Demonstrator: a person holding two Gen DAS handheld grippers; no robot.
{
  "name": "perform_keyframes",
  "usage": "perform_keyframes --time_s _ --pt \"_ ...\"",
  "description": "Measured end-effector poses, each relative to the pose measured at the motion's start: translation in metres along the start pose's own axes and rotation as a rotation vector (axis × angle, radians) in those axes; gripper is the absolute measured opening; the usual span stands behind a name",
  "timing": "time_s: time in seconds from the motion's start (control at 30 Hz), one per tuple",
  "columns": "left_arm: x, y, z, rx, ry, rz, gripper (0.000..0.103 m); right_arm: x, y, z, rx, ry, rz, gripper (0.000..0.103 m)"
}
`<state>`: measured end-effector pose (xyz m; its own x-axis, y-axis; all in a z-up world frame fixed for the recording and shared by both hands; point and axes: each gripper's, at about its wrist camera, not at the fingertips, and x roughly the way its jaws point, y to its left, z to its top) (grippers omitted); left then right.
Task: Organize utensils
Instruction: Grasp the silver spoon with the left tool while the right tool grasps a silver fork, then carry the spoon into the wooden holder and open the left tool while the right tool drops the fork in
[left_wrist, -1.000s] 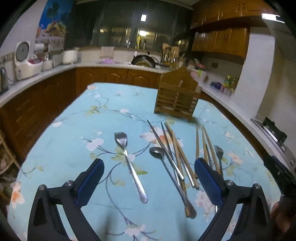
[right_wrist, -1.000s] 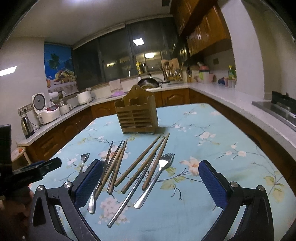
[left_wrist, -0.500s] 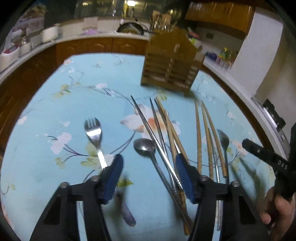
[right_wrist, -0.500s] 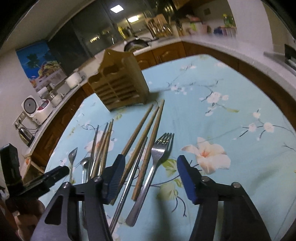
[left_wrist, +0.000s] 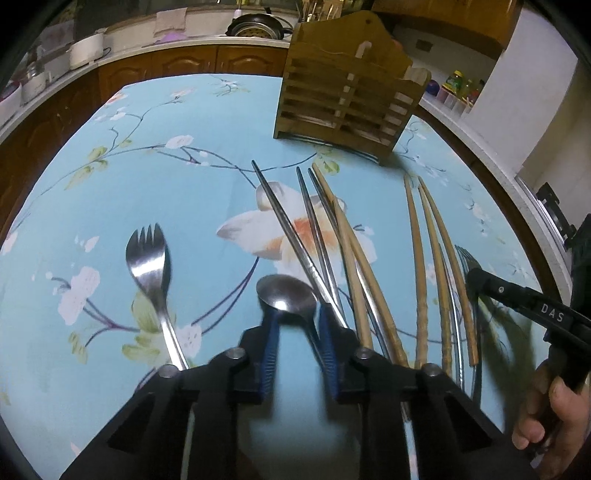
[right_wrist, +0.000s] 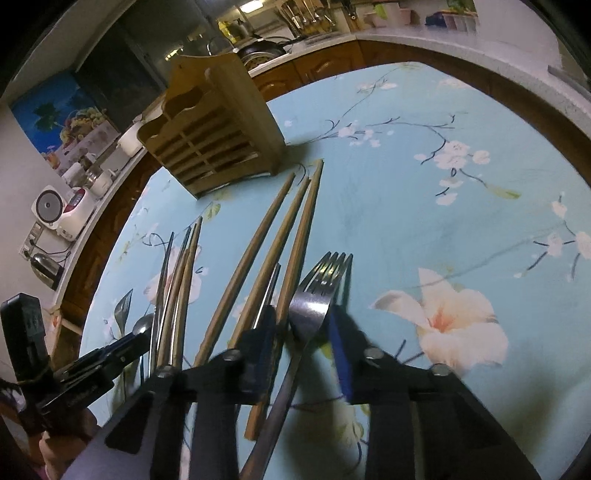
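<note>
The left gripper (left_wrist: 295, 325) is lowered over the spoon (left_wrist: 287, 295), its blue pads narrowed to either side of the neck just behind the bowl; whether the metal is already pinched cannot be told. The right gripper (right_wrist: 303, 332) is placed the same way around the fork (right_wrist: 314, 295), the jaws nearly closed but contact not clearly seen. Both utensils lie flat on the flowered tablecloth (left_wrist: 184, 184), among wooden chopsticks (right_wrist: 280, 236). The wooden holder (left_wrist: 347, 96) stands upright near the far edge. The grasping step is judged to be in hand; next, a firm closing and a lift toward the holder are required.
</note>
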<state>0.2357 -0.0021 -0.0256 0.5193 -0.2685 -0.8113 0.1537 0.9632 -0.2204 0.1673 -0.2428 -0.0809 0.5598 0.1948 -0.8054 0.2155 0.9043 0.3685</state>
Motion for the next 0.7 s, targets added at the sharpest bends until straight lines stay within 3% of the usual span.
perform_keyframes --time_s 0.03,0.1,0.27,0.7 --pt "0.003 0.001 0.001 -0.002 0.000 -0.013 0.012 0.000 -0.001 0.000 0.007 -0.002 0.012 0.019" --pt "0.006 0.004 0.002 -0.015 -0.002 -0.042 0.007 -0.004 -0.003 0.000 0.018 -0.010 0.046 0.003" --pt "0.000 0.010 -0.001 -0.026 -0.024 -0.083 0.003 -0.023 0.000 -0.002 0.003 -0.045 0.068 0.002" --pt "-0.072 0.023 -0.005 -0.045 -0.149 -0.157 0.001 -0.071 0.016 0.017 -0.023 -0.183 0.119 0.002"
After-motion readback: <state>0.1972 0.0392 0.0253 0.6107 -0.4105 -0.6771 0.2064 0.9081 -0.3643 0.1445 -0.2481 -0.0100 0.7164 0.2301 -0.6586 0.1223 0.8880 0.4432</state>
